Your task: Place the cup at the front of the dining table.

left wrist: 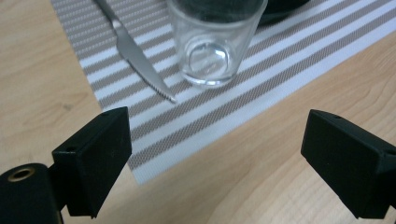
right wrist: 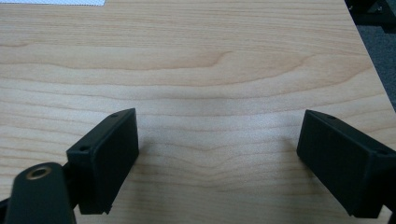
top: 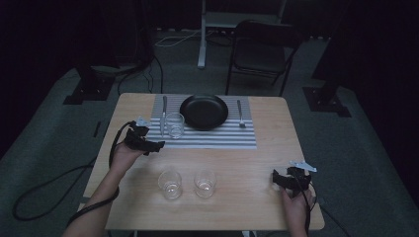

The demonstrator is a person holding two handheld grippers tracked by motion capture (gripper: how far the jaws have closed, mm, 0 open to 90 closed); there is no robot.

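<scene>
While the left gripper point(top: 157, 146) hangs over the near-left edge of the mat point(top: 207, 140) with its jaws apart and nothing between them, the glass point(top: 175, 125) on the mat stands just ahead of it, at about one o'clock from the jaws in the high view. In the left gripper view that glass point(left wrist: 212, 44) is upright at twelve o'clock, clear of both pads, with the knife point(left wrist: 135, 53) lying at eleven o'clock, its tip close to the glass's base. The plate point(top: 203, 111) sits just past the glass, at two o'clock from it.

The step in hand looks like a reach for, or a withdrawal from, this glass; the frames alone do not settle which. If it is a grasp, the jaws should go forward level, straddling the glass low on its wall, keeping the left pad off the knife tip, and close gently, since smooth glass may slip or tip.

The right gripper point(top: 285, 178) rests over bare table point(right wrist: 196, 93) at the near-right corner, jaws wide and empty. Two more glasses point(top: 170, 184) stand near the front edge, at about five o'clock from the left gripper.
</scene>
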